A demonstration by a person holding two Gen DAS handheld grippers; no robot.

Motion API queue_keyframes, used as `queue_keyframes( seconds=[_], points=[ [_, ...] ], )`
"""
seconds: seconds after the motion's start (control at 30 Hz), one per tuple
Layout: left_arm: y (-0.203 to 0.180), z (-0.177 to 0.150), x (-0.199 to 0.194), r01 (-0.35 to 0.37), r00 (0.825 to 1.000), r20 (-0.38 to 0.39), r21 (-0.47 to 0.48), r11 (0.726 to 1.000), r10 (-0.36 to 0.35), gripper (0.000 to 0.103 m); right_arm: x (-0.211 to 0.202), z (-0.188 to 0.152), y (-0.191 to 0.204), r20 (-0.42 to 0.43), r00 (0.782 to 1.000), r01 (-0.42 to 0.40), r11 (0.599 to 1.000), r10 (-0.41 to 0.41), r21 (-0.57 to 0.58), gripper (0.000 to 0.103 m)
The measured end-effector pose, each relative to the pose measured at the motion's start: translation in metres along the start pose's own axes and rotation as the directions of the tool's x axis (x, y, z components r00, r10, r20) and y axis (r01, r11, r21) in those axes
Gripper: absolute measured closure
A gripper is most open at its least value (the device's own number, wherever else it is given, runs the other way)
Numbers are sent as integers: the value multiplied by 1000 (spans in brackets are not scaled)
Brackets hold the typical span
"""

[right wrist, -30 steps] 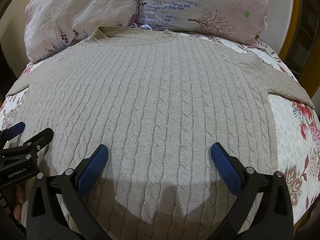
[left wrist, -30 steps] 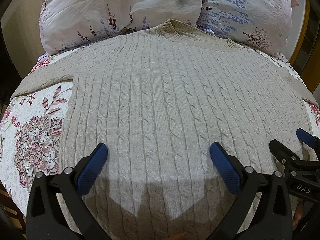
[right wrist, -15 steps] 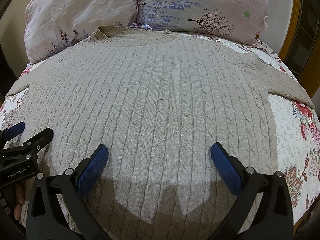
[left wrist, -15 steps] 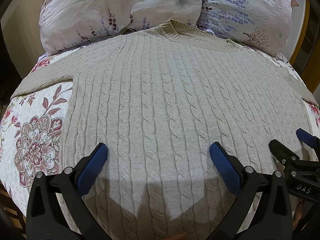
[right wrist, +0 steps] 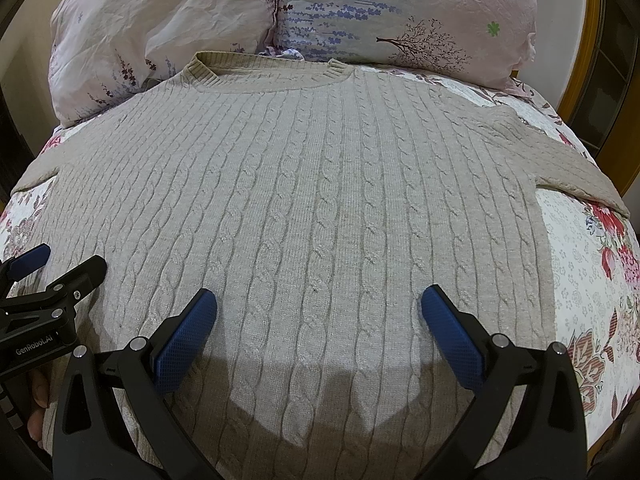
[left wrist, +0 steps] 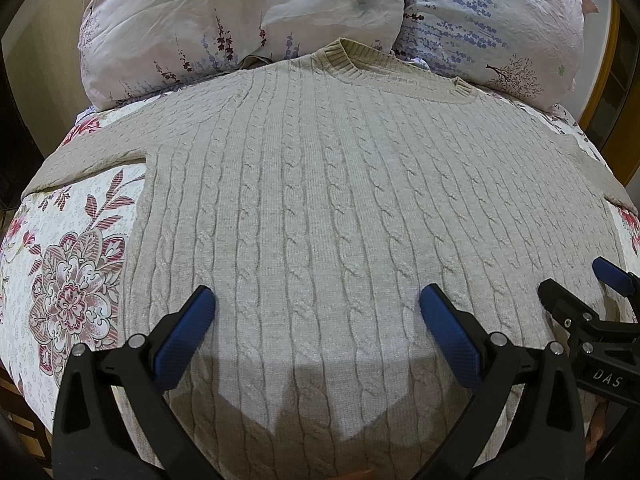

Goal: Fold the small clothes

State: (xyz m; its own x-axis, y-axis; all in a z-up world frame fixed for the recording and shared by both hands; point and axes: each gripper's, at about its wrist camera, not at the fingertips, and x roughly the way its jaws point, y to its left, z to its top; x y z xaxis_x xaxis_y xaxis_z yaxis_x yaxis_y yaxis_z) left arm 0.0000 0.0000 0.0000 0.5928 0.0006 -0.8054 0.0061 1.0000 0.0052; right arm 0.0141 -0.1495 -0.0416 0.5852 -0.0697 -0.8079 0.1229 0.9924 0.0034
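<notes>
Floral-print bed sheet (left wrist: 76,264) in white, pink and maroon covers the bed, with two wrinkled pale pillows printed with lavender sprigs (left wrist: 240,20) (right wrist: 404,12) at its far end. Spread flat on the sheet lies the beige cable-knit sweater (left wrist: 328,184) (right wrist: 312,184), front up, ribbed neckline (left wrist: 344,56) toward the pillows and both sleeves extended sideways. The left hand-held gripper (left wrist: 318,312) is released, its blue-padded fingers (left wrist: 188,332) spread wide above the lower body of the sweater; no fabric is between them. The right hand-held gripper (right wrist: 318,312) is likewise released and hovers above the lower part of the sweater, just right of the left unit. Each unit appears at the edge of the other camera's view (left wrist: 588,320) (right wrist: 44,296). The sweater's hem lies nearest both grippers; contact with the fabric cannot be confirmed.
</notes>
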Motion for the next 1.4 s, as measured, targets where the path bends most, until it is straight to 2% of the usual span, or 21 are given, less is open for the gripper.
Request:
queue_keyframes(
  seconds=[0.3,0.4,0.5,0.53,0.6,0.63,0.7,0.8,0.83,0.9,0.93,0.97,1.0,1.03,1.07,1.1,1.17,1.27,1.3,1.33,1.4],
  points=[
    [0,0,0,-2,1000,-2,0,1000,2,2,1,0,0,-11,1000,-8,1000,8,-7,1],
    [1,1,0,0,1000,-11,9,1000,0,2,1,10,-12,-58,993,-109,992,106,-60,1],
    [5,6,2,29,999,-28,38,999,-28,2,-12,26,-61,16,990,-143,987,142,79,1],
    [7,6,2,41,999,-33,44,998,-39,2,-21,36,-99,82,988,-143,973,130,184,1],
    [11,9,0,74,997,-35,34,997,-73,2,-28,52,-169,134,990,-90,925,43,369,2],
    [16,10,-2,101,995,-25,16,995,-101,2,-29,58,-216,138,990,-48,874,-22,484,13],
    [17,12,-6,120,993,-1,-13,993,-120,2,-29,58,-306,144,984,-27,722,-102,691,23],
    [28,24,-8,68,997,39,-53,996,-66,2,-21,46,-389,99,980,6,526,-171,851,39],
    [34,30,-9,45,998,50,-79,996,-41,2,-15,37,-420,68,979,22,433,-191,901,40],
    [49,40,-11,24,997,70,-138,990,-14,2,-5,26,-451,31,981,37,342,-192,939,49],
    [59,45,-12,8,997,76,-175,984,5,2,-1,23,-458,25,982,36,322,-185,946,55],
    [67,49,-12,-3,997,78,-201,980,19,2,1,20,-465,37,980,26,314,-194,949,56],
    [77,53,-12,-16,996,79,-236,972,35,2,2,21,-468,29,977,42,322,-211,946,63],
    [90,57,-13,-22,996,82,-275,961,46,2,3,24,-472,25,976,49,330,-216,943,78],
    [101,61,-14,-18,995,88,-308,951,48,2,8,27,-475,21,977,56,347,-213,936,87],
    [115,63,-15,-10,994,97,-351,936,47,2,14,31,-472,6,976,74,358,-217,931,93],
    [143,67,-17,-15,993,103,-425,905,64,2,11,41,-471,12,969,91,404,-246,910,95],
    [195,70,-18,-24,988,113,-538,843,101,2,-5,81,-421,154,956,22,584,-250,811,95],
    [210,70,-18,-19,987,122,-568,823,107,2,-14,101,-386,230,950,-31,671,-210,741,95],
    [225,71,-18,-16,985,127,-594,804,114,2,-18,111,-365,270,947,-66,716,-175,695,95],
    [257,75,-14,-17,982,132,-643,765,132,2,-23,139,-279,350,936,-171,836,-27,522,95]
  ],
)
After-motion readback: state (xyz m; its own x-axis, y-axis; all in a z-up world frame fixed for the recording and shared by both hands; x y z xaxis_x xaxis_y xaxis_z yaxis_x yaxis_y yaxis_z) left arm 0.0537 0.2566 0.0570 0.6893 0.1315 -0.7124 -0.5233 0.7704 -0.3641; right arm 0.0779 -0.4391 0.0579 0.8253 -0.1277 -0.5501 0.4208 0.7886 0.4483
